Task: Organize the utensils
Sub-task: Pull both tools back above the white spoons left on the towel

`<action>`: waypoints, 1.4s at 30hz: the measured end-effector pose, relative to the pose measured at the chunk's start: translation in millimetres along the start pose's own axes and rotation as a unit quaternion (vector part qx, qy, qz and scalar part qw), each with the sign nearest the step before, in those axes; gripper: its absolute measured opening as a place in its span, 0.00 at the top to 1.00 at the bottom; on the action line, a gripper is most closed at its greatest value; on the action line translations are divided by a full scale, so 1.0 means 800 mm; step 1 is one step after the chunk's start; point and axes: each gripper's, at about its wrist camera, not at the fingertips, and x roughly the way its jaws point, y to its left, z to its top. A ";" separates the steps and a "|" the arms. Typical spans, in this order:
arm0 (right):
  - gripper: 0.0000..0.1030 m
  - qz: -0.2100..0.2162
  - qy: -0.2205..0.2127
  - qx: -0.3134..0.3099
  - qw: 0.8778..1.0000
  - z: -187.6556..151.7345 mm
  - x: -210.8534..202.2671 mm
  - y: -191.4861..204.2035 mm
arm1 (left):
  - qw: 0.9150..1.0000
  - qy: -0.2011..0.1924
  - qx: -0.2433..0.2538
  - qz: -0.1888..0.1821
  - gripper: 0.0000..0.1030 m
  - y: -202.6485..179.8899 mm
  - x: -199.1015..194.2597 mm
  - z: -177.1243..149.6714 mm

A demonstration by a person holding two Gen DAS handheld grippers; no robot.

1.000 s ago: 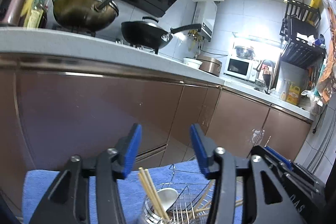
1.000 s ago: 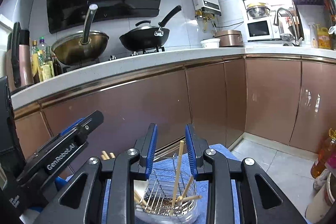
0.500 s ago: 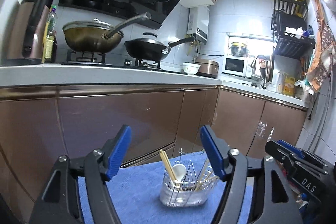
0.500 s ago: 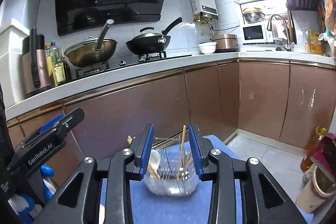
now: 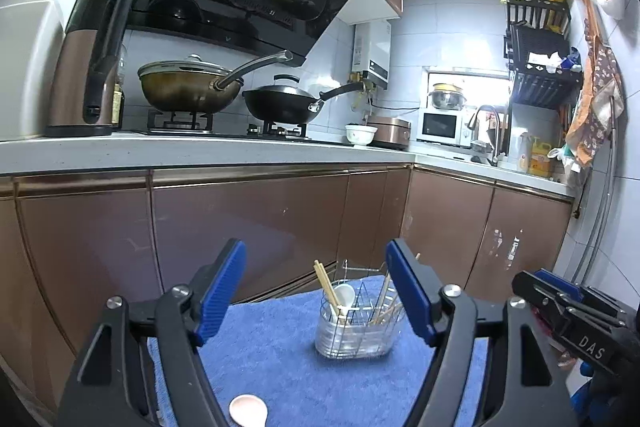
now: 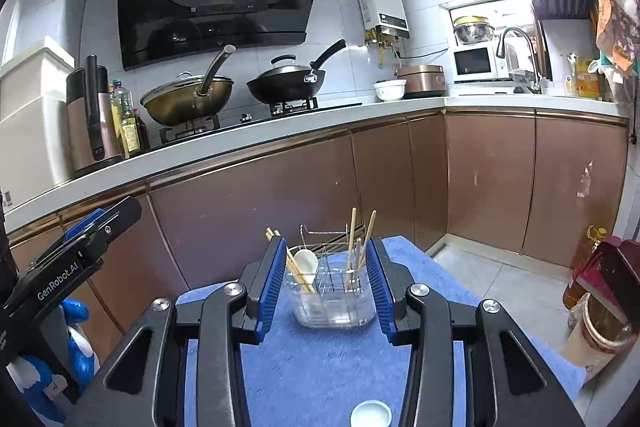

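A clear plastic utensil caddy with a wire rack insert stands on a blue terry-cloth mat; wooden chopsticks and a white ceramic spoon lean in its left compartment, more chopsticks stand in the right; the left gripper is spread wide and holds nothing, the caddy lying ahead between its blue pads, apart from both; the right gripper is partly open and empty, its pads flanking the caddy without visible contact; a small round white dish lies on the mat at the frame's lower edge, nearer the camera than the caddy.
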 end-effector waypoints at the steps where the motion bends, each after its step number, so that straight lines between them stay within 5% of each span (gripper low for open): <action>1: 0.60 0.000 0.000 0.000 1.000 -0.003 -0.006 0.001 | 1.000 0.001 0.000 0.001 0.30 0.001 -0.003 -0.001; 42: 0.57 -0.020 -0.050 0.045 0.998 -0.027 -0.127 -0.027 | 0.999 -0.020 -0.015 0.030 0.27 0.023 -0.109 -0.008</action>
